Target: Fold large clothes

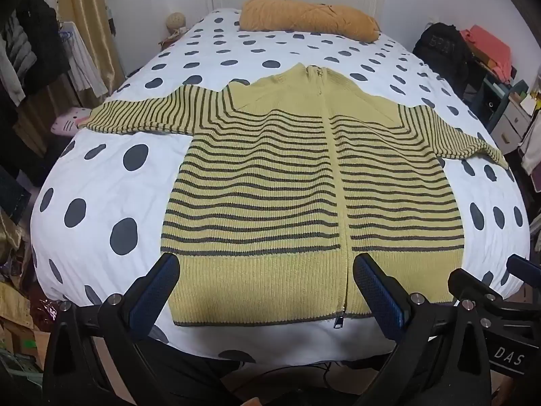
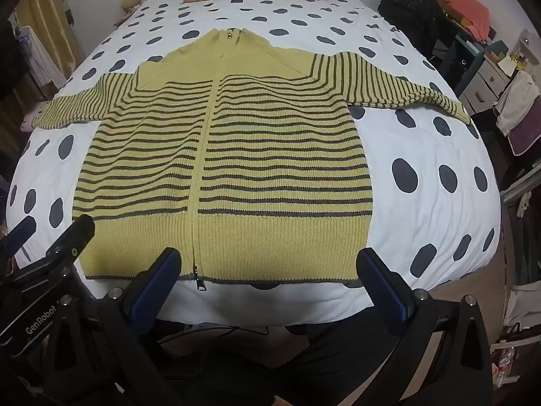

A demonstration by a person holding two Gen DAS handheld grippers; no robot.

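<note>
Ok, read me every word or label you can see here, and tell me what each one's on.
"GenRobot": on the left gripper, white lettering along its black body.
"DAS": on the right gripper, lettering cut off by the frame edge.
Black backpack: dark lettering, too faint to read.
Striped cardigan: no text visible.

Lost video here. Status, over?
Left gripper and right gripper open, empty. Cardigan flat on bed, zipped, sleeves out, unfolded. Nothing in the way.

We hold our left gripper [image 1: 265, 284] and right gripper [image 2: 267, 277] side by side, tilted steeply downward. Both spread their fingers [image 1: 378, 294] wide, gripping nothing.
</note>
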